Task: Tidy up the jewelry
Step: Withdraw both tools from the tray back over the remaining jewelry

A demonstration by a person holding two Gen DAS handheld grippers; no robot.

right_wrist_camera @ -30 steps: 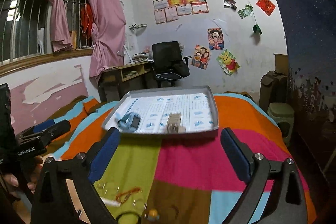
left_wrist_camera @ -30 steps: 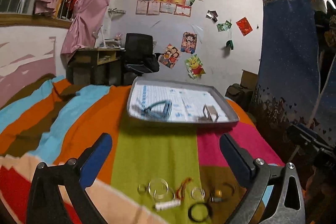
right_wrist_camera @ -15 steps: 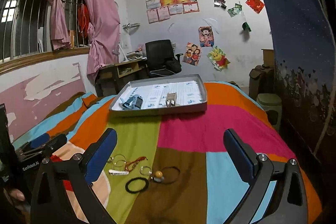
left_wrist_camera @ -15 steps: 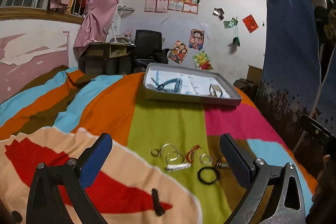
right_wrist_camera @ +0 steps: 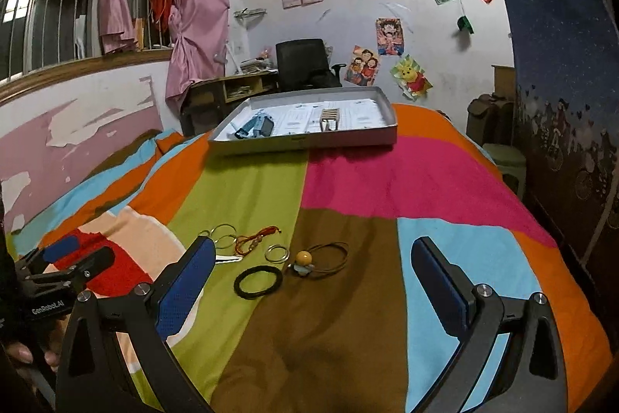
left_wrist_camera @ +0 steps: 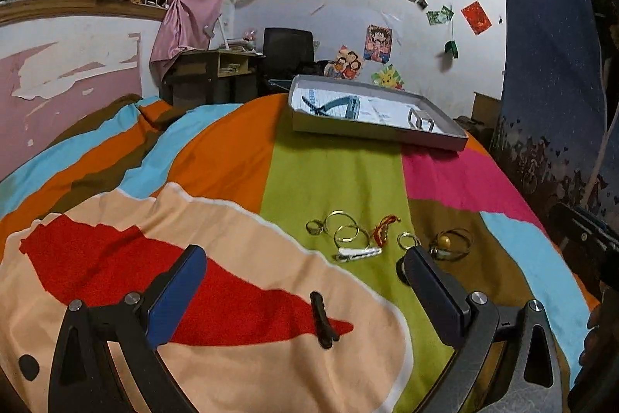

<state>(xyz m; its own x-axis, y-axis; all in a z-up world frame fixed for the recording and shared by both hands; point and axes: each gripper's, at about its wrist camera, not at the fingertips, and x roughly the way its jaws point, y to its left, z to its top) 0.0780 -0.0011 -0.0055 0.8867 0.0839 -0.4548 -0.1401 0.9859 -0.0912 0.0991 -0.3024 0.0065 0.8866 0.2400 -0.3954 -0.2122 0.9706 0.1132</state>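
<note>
both grippers have pulled back from the tray point(right_wrist_camera: 348, 141), so the jewelry point(right_wrist_camera: 271, 252) now lies nearer on the blanket point(right_wrist_camera: 387, 180). left gripper point(left_wrist_camera: 301, 264) and right gripper point(right_wrist_camera: 313, 252) gape wide, holding nothing; the left one reads "genrobot.ai". one black ring point(right_wrist_camera: 258, 281), two joined silver hoops point(left_wrist_camera: 344, 229) and one red cord point(right_wrist_camera: 255, 239) lie close together.

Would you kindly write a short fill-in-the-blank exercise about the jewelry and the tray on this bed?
1. The black ring lies on the ____ stripe of the blanket.
2. The grey tray already holds ____ items.
3. The yellow bead lies on the ____ patch.
4. Both tools, left and right, have their jaws ____.

Missing words: green; two; brown; open
</note>
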